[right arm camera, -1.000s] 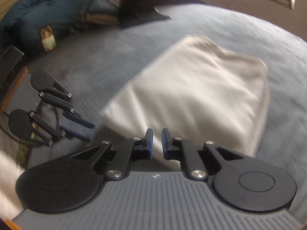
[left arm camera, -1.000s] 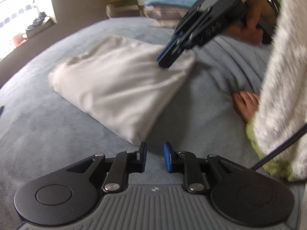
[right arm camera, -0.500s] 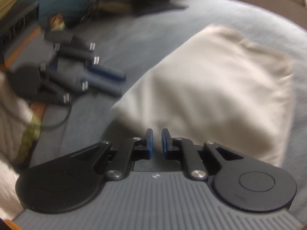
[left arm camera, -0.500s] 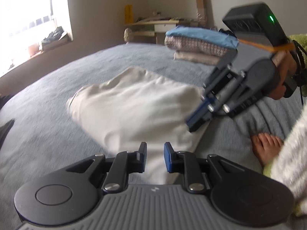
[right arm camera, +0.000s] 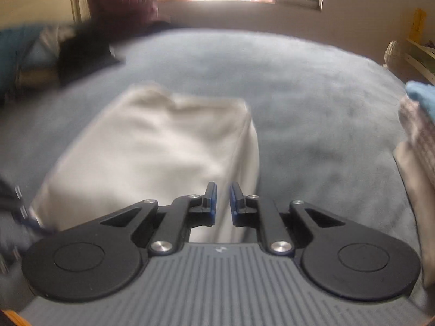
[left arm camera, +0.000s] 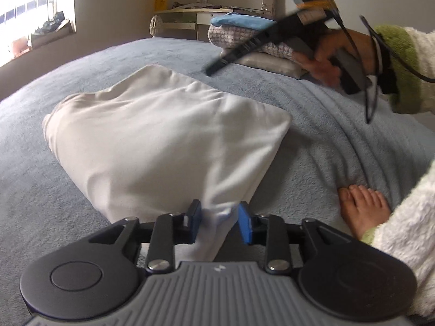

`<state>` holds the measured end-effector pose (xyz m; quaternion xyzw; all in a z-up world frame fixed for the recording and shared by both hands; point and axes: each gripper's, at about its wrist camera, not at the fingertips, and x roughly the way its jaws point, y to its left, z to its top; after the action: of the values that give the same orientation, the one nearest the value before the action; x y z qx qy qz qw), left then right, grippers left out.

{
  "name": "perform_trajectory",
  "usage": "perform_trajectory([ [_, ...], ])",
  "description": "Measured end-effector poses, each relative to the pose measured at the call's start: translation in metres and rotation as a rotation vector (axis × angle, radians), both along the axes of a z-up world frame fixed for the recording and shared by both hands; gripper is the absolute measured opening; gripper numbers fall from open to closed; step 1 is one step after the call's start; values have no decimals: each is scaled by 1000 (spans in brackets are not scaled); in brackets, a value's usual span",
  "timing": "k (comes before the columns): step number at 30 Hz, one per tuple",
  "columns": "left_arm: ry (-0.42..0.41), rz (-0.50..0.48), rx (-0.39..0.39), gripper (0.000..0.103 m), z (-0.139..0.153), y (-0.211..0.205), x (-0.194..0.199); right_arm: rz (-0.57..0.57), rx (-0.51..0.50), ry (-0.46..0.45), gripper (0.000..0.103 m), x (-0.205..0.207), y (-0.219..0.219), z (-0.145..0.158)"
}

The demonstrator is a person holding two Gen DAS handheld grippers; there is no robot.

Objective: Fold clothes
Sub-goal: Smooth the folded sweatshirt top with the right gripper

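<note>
Folded cream garment [left arm camera: 163,141] lies on the grey-blue bed [left arm camera: 312,114], roughly mid-surface, well apart from the stack of folded clothes [left arm camera: 244,35] at the bed's far edge. Left claw [left arm camera: 219,224]: jaws have just been opening; the garment's near corner sits between the blue pads, not visibly pinched. Right claw [right arm camera: 223,202]: jaws nearly together, a narrow gap, nothing held; it hovers above the garment's near edge. In the left wrist view the right hand [left arm camera: 339,54] holds its tool raised. A bare foot [left arm camera: 363,209] rests on the bed.
</note>
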<state>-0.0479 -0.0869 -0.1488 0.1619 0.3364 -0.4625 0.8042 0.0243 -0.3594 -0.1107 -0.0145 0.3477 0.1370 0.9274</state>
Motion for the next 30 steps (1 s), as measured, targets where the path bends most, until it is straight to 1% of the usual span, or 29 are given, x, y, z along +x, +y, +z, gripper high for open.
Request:
perform_trajectory([
  [3,22,10,-14,37,0,1,2,118,27,15,10,23,21,-3],
  [6,52,27,-40,37,-1,4,5,140,12,39,8,61,33,-15],
  [7,66,32,-51,37,-1,5,8,113,-5,43,9,74,32,-19],
  [9,93,42,-72,37,-1,7,13,26,-52,45,5,100,25,-25],
  [10,106,44,-80,37,-2,9,15,-1,-56,31,5,109,24,-23],
  [11,115,46,-86,37,-2,10,16,-17,-49,8,9,115,25,-17],
  [12,121,45,-92,37,-3,11,18,-3,-37,-15,10,118,29,-10],
  [13,126,45,-97,37,-3,11,19,39,-28,-36,10,117,37,-3],
  [15,132,43,-107,37,-4,13,19,150,-4,-32,10,116,57,3],
  [17,136,41,-118,38,-5,14,18,238,11,13,9,120,73,-2],
  [18,139,40,-125,38,-6,15,18,254,6,40,8,127,78,-8],
  [20,138,39,-136,40,-7,16,16,205,-15,69,7,150,81,-21],
  [21,136,37,-140,41,-7,17,15,174,-26,81,5,161,82,-28],
  [23,135,36,-143,41,-7,18,13,86,-23,53,11,177,82,-25],
  [24,135,35,-145,41,-8,18,13,69,-13,32,11,180,83,-19],
  [25,137,35,-148,41,-8,18,13,85,8,14,11,178,85,-11],
  [27,154,39,-159,41,-8,19,16,173,56,5,11,168,93,3],
  [28,162,41,-166,41,-8,20,16,228,92,26,11,163,98,6],
  [30,170,40,-176,41,-9,22,17,336,162,99,11,159,108,4],
])
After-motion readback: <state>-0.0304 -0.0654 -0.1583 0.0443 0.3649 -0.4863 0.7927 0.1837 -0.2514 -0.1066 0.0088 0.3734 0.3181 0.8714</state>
